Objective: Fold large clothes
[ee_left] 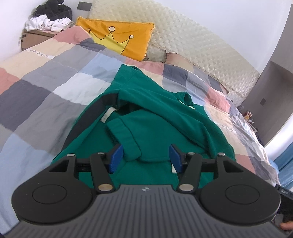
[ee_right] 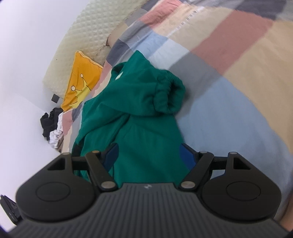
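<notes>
below the orange crown pillow the green sweatshirt lies bunched on the checked bedspread, its body partly doubled over and one ribbed cuff turned in across the middle, which reads as a fold half made rather than finished. the left gripper hovers at the garment's near edge with its blue pads spread apart, fabric lying between them but not pinched, so it looks released, likely placed to pick the next hem. the right gripper also stands wide, green cloth running between its fingers with no squeeze showing. only the left view shows the white neck label and dark inner lining; only the right view shows the other sleeve rolled up on the side away from the pillow. a heap of dark and white laundry sits beyond the pillow.
</notes>
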The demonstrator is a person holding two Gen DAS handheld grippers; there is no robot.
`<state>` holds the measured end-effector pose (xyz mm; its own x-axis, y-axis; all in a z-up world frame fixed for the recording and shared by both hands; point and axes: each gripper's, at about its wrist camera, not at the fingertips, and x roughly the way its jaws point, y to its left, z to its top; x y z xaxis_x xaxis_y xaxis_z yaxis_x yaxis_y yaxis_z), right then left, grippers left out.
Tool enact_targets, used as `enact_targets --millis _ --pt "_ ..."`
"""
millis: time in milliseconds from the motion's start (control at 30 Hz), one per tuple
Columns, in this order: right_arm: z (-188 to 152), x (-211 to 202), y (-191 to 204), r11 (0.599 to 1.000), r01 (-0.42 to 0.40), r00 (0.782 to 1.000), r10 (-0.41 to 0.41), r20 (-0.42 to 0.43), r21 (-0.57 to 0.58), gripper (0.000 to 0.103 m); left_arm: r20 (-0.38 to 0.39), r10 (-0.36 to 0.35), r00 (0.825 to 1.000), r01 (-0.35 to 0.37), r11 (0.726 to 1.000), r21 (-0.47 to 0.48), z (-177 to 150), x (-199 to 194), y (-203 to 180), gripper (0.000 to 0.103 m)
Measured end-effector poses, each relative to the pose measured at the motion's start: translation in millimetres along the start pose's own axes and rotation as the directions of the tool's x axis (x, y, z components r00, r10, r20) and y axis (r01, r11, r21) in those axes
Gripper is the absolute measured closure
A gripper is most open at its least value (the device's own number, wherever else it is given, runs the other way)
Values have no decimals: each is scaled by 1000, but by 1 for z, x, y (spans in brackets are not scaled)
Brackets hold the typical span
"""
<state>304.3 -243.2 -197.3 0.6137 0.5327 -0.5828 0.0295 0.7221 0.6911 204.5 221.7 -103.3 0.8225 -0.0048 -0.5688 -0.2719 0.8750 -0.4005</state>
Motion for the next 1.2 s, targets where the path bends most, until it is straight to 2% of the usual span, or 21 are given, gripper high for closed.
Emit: enact_targets --millis 167,367,533,567,600,733,833,933,1033,1133,1200 --pt "-6 0 -7 999 23 999 -22 -41 26 27 -25 4 1000 -5 1000 -30 5 -26 16 41" --pt "-9 10 -11 998 54 995 -51 -87 34 27 -125 56 991 -65 995 -69 17 -38 51 39" --pt "-12 22 -18 992 120 986 -115 -121 41 27 -211 107 972 -137 982 -133 18 -30 88 39" --pt "-12 23 -19 989 145 983 -139 -122 38 24 -231 107 967 -145 977 -154 17 -27 95 39" --pt "-13 25 -18 986 160 980 -155 -124 35 17 -254 104 962 -153 972 -178 16 -22 103 39" --pt "-15 31 -22 985 170 975 -162 -152 40 18 -329 83 941 -174 950 -260 7 -2 123 39" --pt "-16 36 -25 983 177 972 -167 -168 47 18 -372 85 925 -196 942 -273 2 12 130 39" --pt "-19 40 -32 984 143 973 -121 -194 105 16 -404 103 909 -223 939 -261 0 26 134 39" --pt "-20 40 -36 983 108 976 -77 -206 147 16 -434 88 896 -228 932 -281 -2 36 138 39" --pt "-22 40 -39 976 40 974 10 -228 213 16 -459 61 886 -219 929 -299 -4 41 140 39" --pt "-24 38 -39 970 -10 973 66 -220 243 15 -479 75 875 -230 934 -272 -6 45 141 39"
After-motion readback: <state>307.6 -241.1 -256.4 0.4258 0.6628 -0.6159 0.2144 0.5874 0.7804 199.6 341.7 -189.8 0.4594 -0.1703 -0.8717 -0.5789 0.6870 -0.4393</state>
